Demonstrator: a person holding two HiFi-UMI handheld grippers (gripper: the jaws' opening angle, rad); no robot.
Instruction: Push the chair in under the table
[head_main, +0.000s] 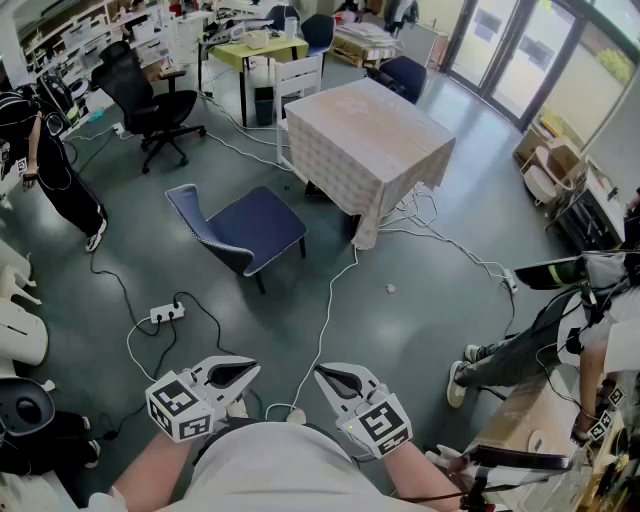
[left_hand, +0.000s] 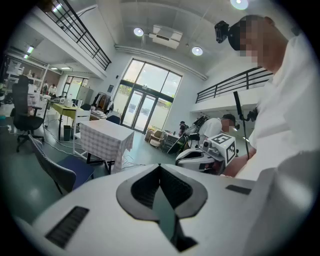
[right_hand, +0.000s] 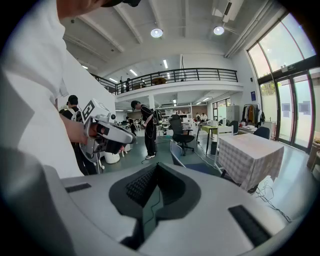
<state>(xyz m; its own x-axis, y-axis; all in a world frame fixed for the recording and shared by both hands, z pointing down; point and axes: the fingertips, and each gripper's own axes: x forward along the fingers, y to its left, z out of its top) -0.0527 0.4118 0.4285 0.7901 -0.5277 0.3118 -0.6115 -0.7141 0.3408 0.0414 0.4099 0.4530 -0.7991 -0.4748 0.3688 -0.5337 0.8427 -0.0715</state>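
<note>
Big open workshop-office space with a grey floor (head_main: 150, 400) and cables running all over it. Going from the left in the head view: a person in black (head_main: 45, 165) stands at the far edge, a black office chair (head_main: 150, 100) sits a bit further in, and a white power strip (head_main: 167, 313) lies on the floor below it. Then comes the blue chair (head_main: 245, 228), the one that needs pushing, and right of it the table (head_main: 365, 145) with its checked cloth hanging down. As far as I can tell nothing's been done yet. The chair stands out on open floor, near the table's left side, with a strip of bare floor between the seat front and the cloth, so none of it is under. Its backrest is on the left, away from the table, and the seat points right and a touch up-frame toward the table's near corner, so the back-to-front axis already roughly lines up with where it has to go. The whole job is left: walk over, get against the backrest, shove it in. Left gripper (head_main: 252, 370) and right gripper (head_main: 322, 372) are both held close to the body at the bottom, jaws pressed together with nothing between them, well apart from the chair.
</note>
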